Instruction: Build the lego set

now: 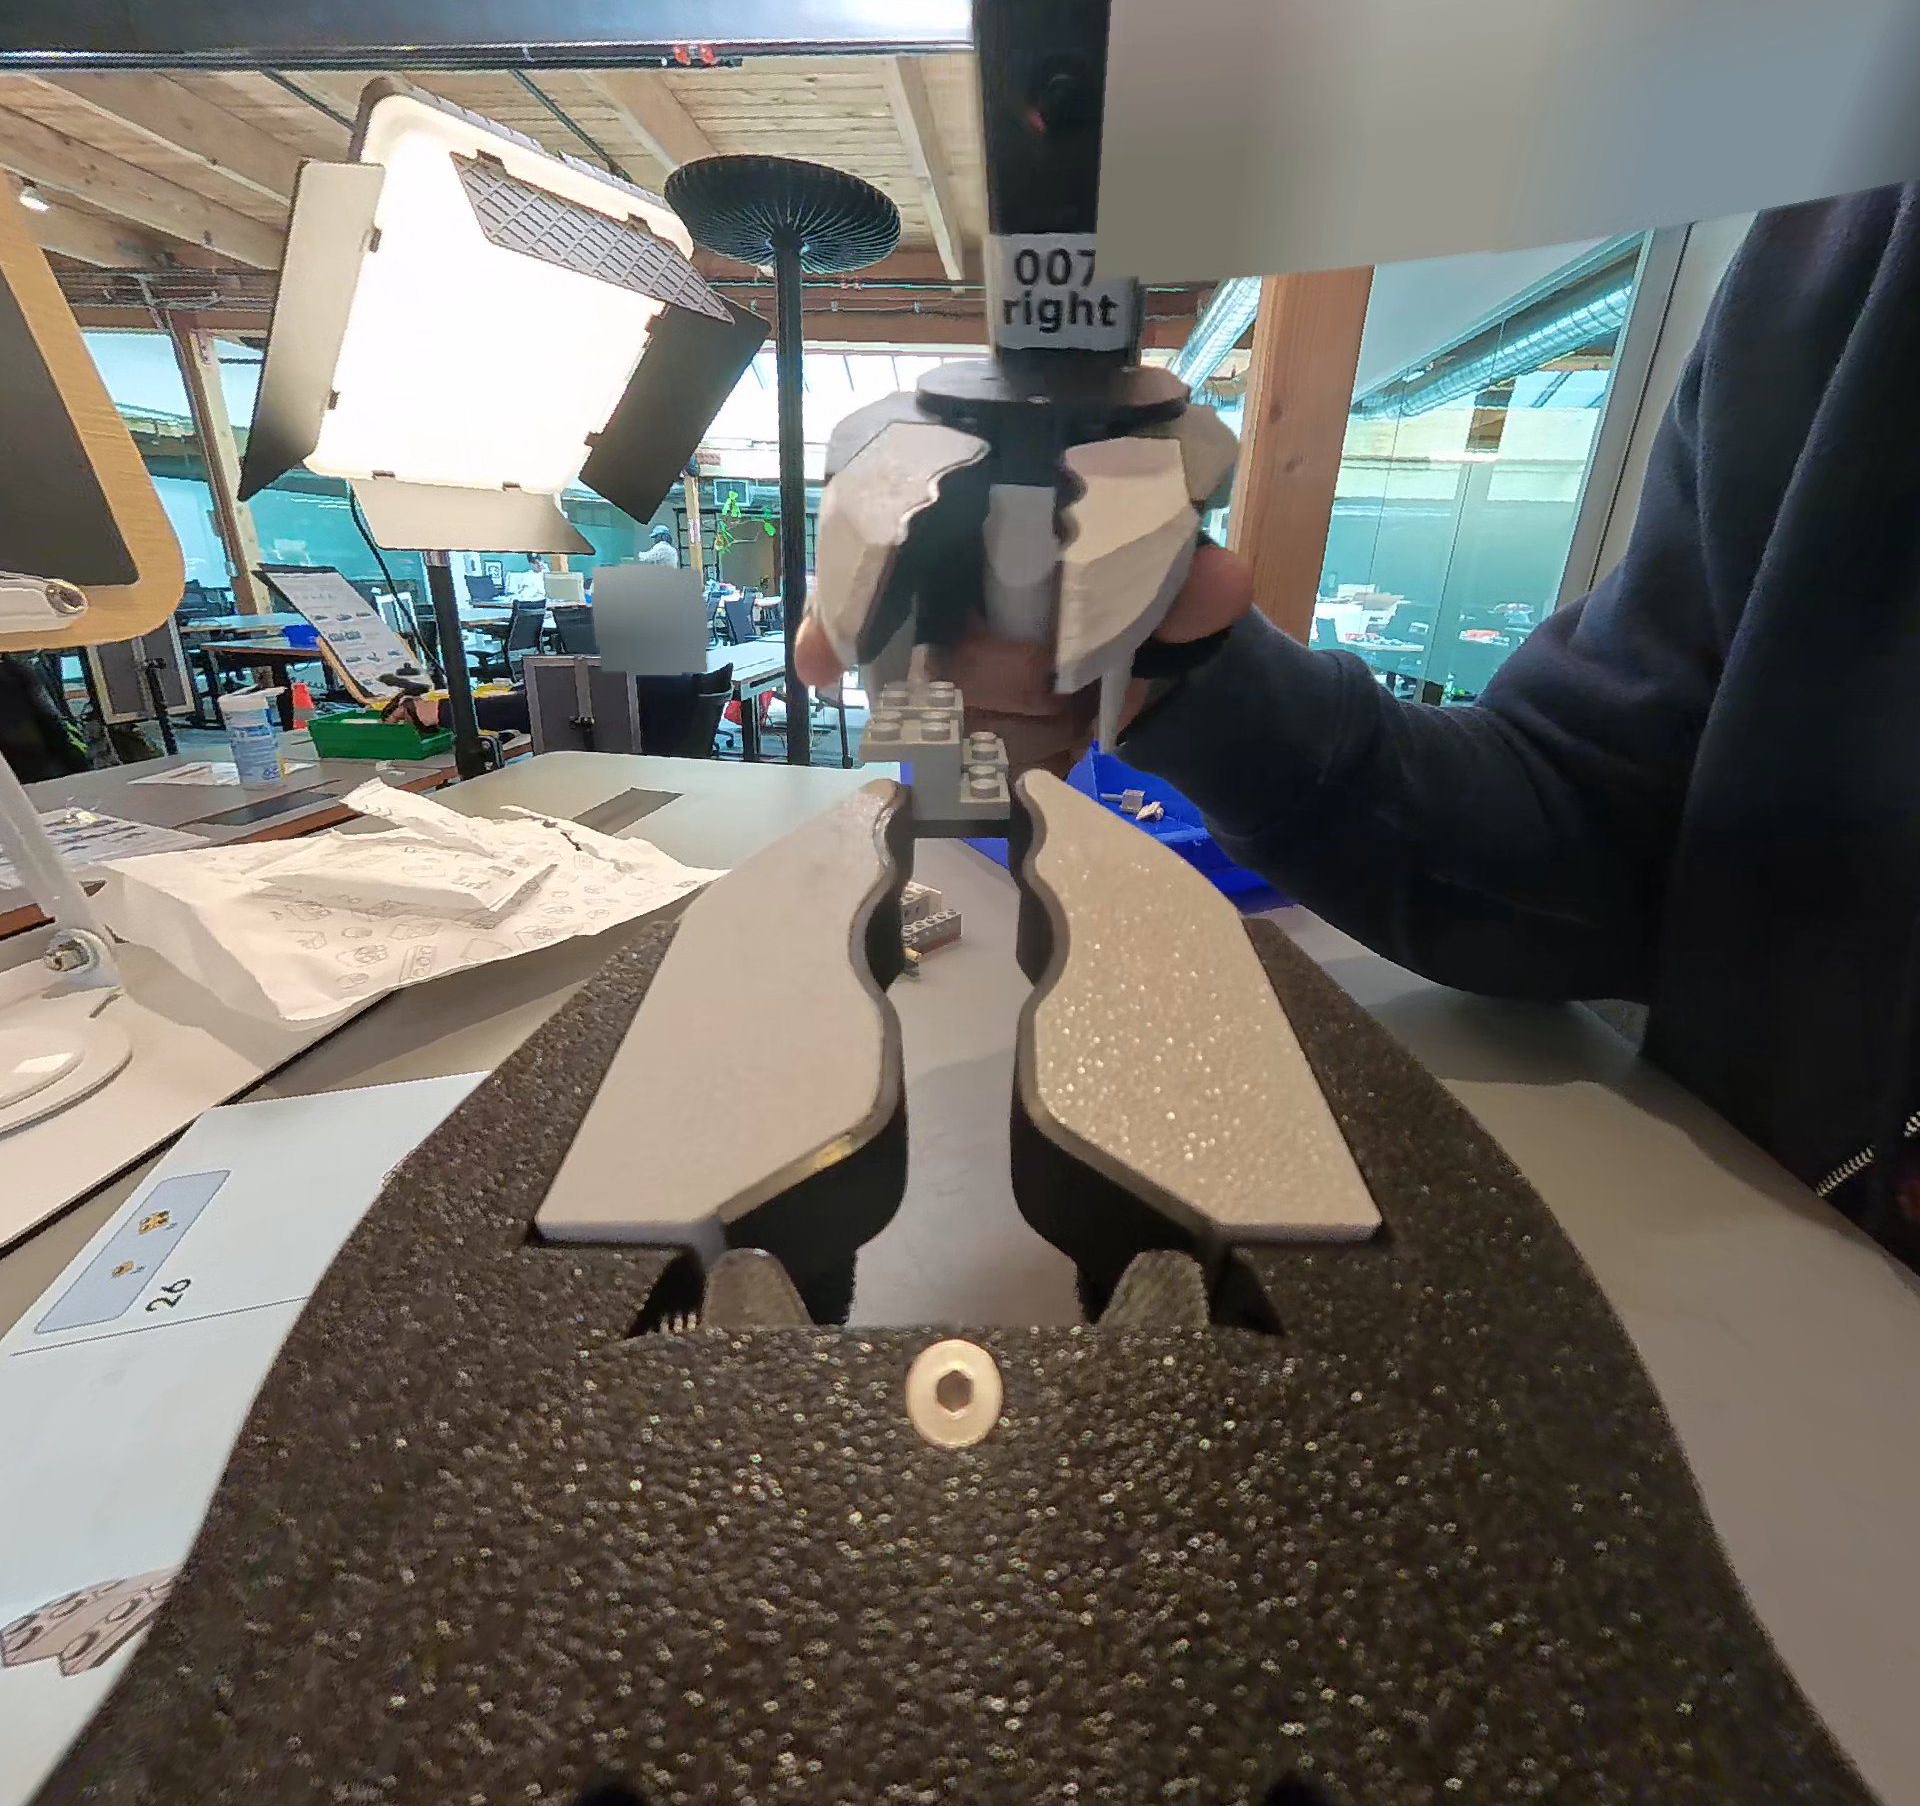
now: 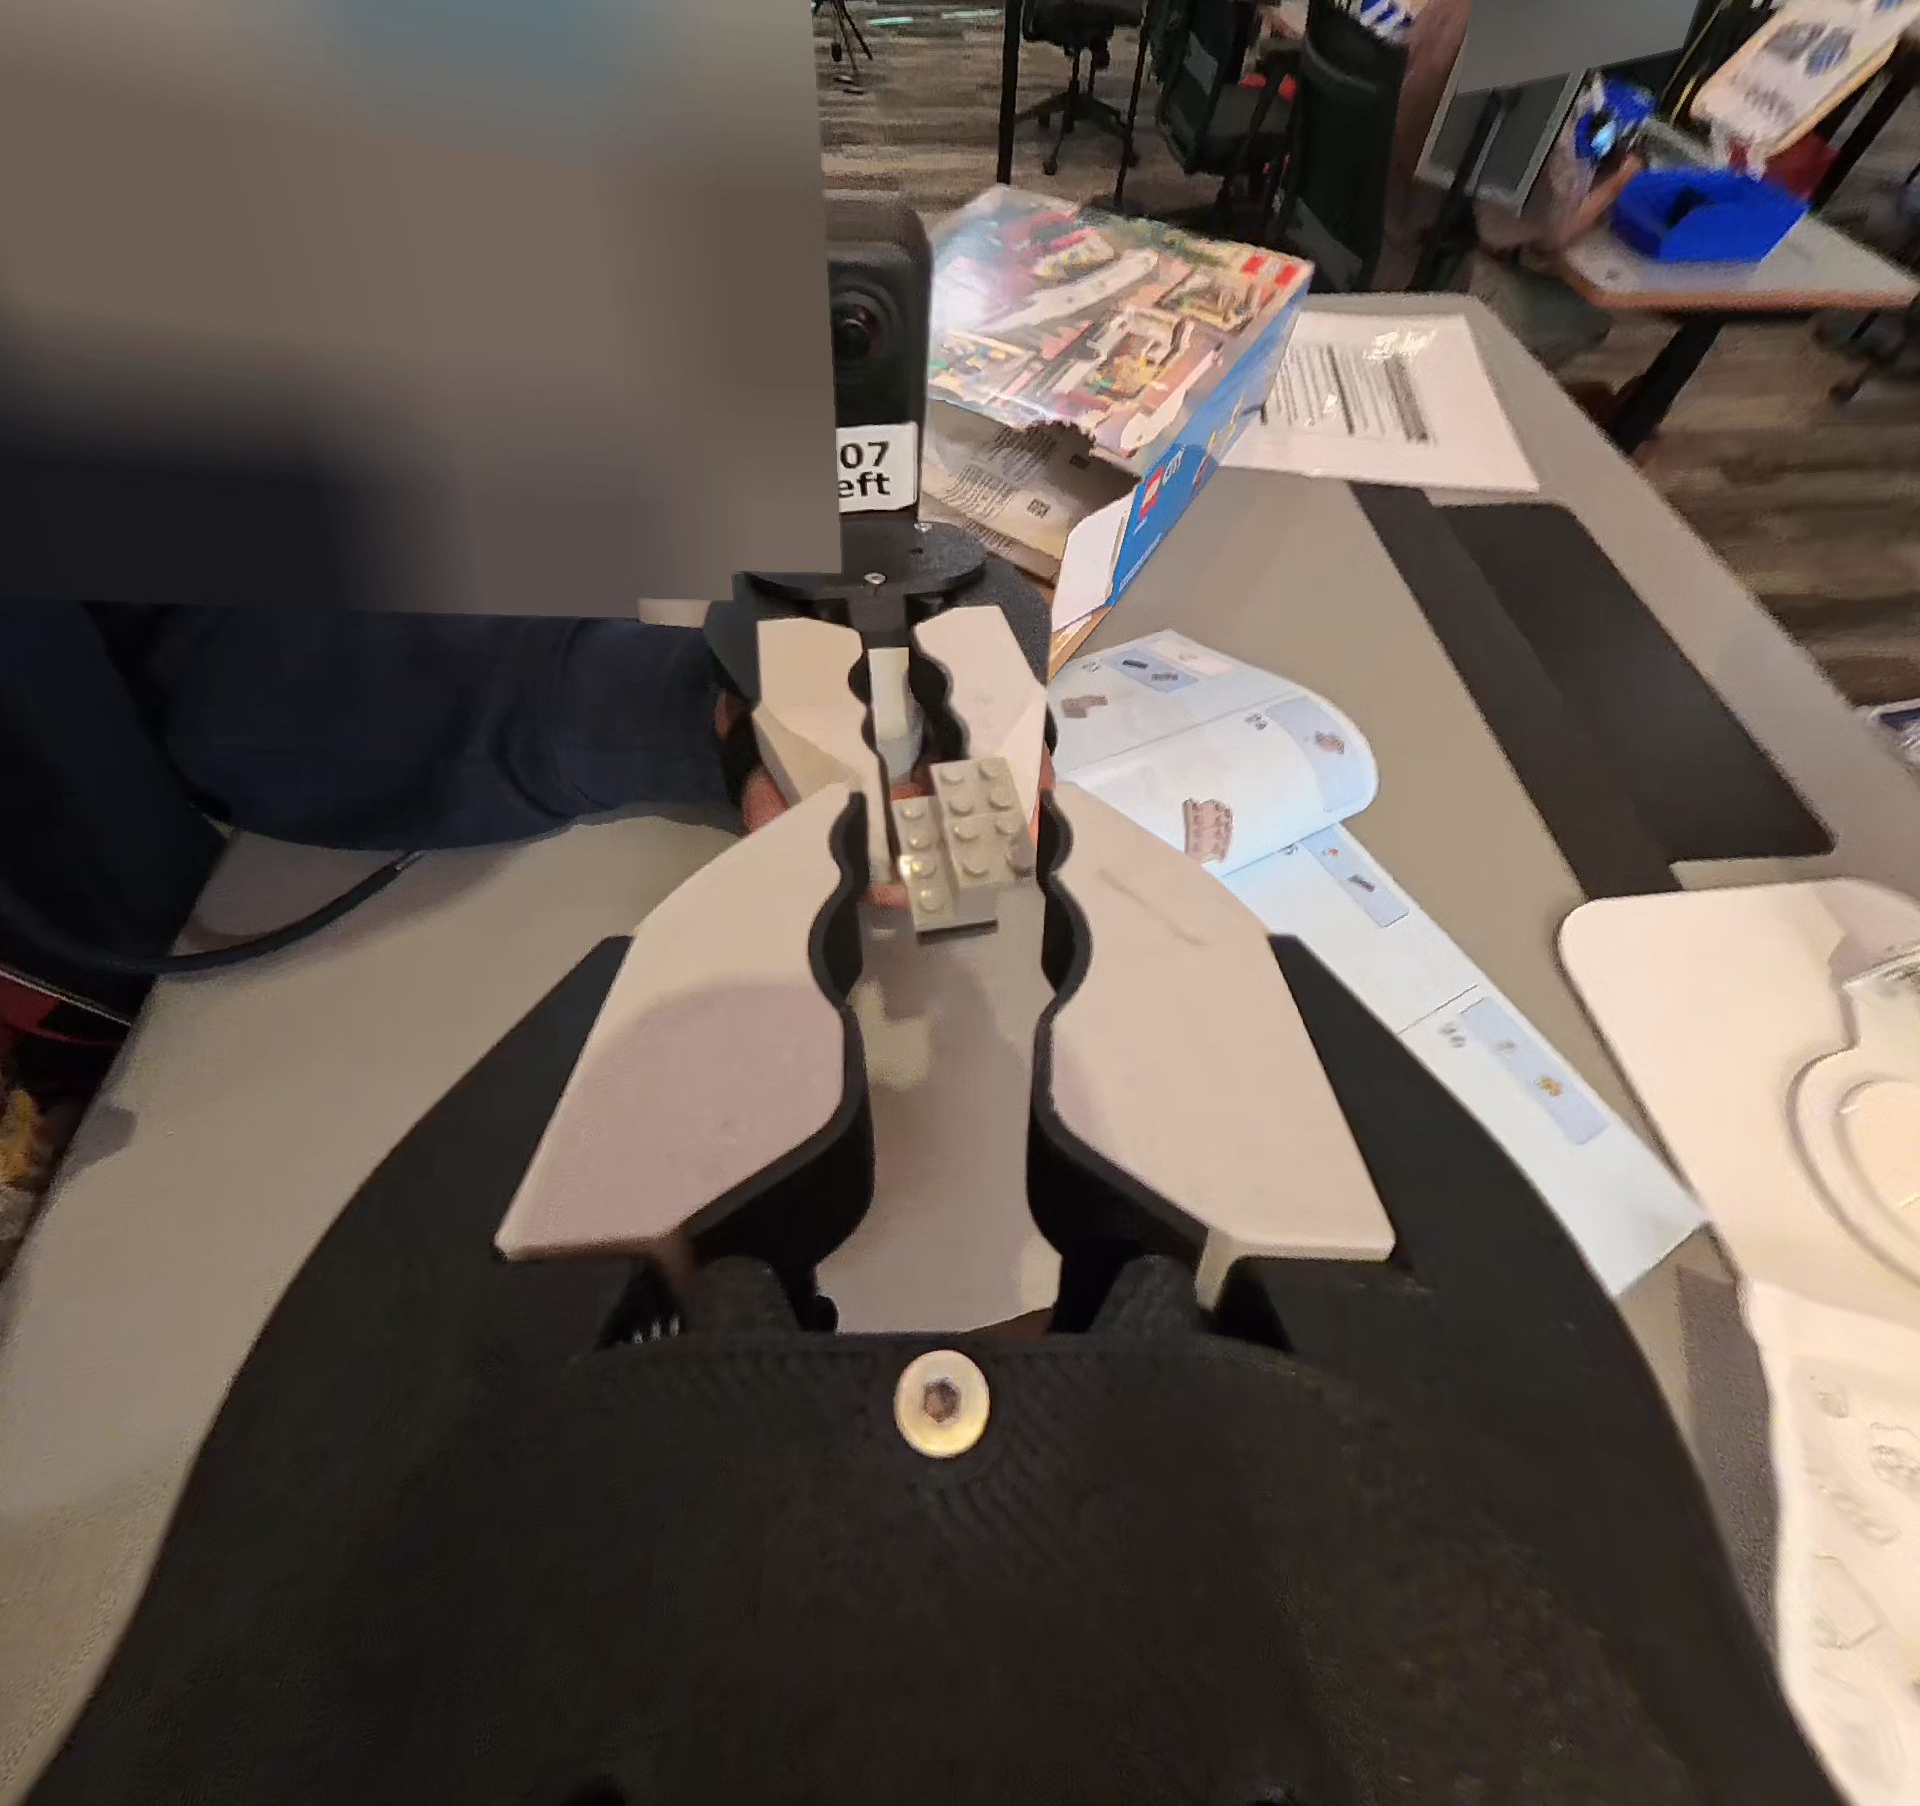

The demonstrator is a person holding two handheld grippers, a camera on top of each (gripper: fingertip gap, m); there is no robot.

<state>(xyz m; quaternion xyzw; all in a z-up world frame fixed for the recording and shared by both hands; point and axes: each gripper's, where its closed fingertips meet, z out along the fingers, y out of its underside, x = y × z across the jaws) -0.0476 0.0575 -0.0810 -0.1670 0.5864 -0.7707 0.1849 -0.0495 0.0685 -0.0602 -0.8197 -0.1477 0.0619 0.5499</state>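
My left gripper [image 1: 961, 795] is shut on the lower part of a grey brick assembly [image 1: 935, 748] and holds it above the table. Both pads press its sides. The assembly is a few stacked grey studded bricks. My right gripper [image 2: 948, 816] faces the left gripper [image 2: 914, 780] and is open around the same assembly [image 2: 966, 847]. There is a gap between its left finger [image 2: 842, 852] and the bricks. In the left wrist view the right gripper [image 1: 971, 665] hangs just above and behind the assembly, held by a hand.
A small pile of grey and brown bricks [image 1: 930, 915] lies on the table under the grippers. A torn white paper bag [image 1: 395, 883] lies to the left, a blue bin [image 1: 1143, 811] behind. An open instruction booklet [image 2: 1247, 780] and a toy set box [image 2: 1112, 322] lie beyond. A dark sleeve [image 1: 1558, 717] crosses at the right.
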